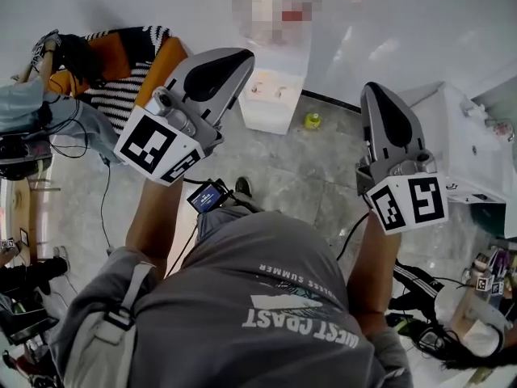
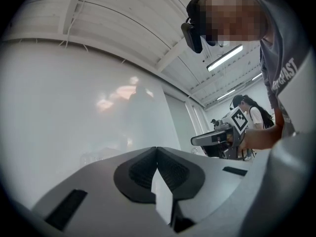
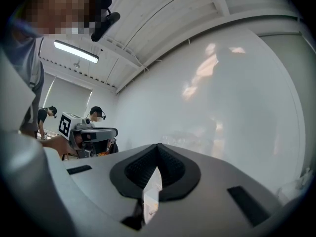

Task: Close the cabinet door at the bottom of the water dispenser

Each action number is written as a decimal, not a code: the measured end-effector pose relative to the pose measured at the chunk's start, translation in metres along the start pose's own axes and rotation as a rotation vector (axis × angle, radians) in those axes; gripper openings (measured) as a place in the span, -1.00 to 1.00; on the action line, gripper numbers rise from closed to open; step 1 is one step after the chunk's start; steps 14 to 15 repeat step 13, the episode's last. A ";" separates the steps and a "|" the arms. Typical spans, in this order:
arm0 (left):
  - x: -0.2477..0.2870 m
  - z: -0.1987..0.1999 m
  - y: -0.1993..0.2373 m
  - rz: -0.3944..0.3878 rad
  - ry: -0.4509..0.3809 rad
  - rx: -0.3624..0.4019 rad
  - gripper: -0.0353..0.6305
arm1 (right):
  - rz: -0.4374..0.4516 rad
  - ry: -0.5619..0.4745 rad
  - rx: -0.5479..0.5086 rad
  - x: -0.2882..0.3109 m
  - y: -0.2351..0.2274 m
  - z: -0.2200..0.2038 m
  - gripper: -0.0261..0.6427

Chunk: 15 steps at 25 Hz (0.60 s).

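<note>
Well back from the dispenser point(image 1: 272, 95), door state unclear, left gripper point(image 2: 157, 149) and right gripper point(image 3: 158, 145) sit clenched empty; any push needs them lowered.

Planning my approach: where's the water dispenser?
In the head view, the water dispenser stands top centre against the white wall, between the left gripper and right gripper, with a small yellow object right of it.

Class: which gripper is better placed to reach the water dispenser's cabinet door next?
Probably the left gripper: in the head view its tip lies close beside the water dispenser, while the right gripper sits farther off. Both are shut.
</note>
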<state>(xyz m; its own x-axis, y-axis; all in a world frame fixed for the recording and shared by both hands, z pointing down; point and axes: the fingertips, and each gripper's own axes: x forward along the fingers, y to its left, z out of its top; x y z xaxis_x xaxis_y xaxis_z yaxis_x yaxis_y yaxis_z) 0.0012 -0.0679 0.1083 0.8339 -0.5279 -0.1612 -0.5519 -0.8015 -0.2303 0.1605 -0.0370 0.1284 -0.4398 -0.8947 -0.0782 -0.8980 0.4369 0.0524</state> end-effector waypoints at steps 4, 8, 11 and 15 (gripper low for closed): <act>-0.012 -0.004 0.003 0.029 0.014 -0.008 -0.84 | 0.014 0.017 0.006 -0.001 0.006 -0.004 -0.84; -0.025 -0.009 0.009 0.048 0.025 -0.022 -0.85 | 0.027 0.037 0.014 0.005 0.018 -0.009 -0.84; -0.037 -0.010 0.012 0.047 0.020 -0.023 -0.85 | 0.029 0.042 0.009 0.008 0.031 -0.011 -0.84; -0.044 -0.010 0.014 0.044 0.014 -0.022 -0.85 | 0.027 0.044 0.005 0.009 0.039 -0.012 -0.84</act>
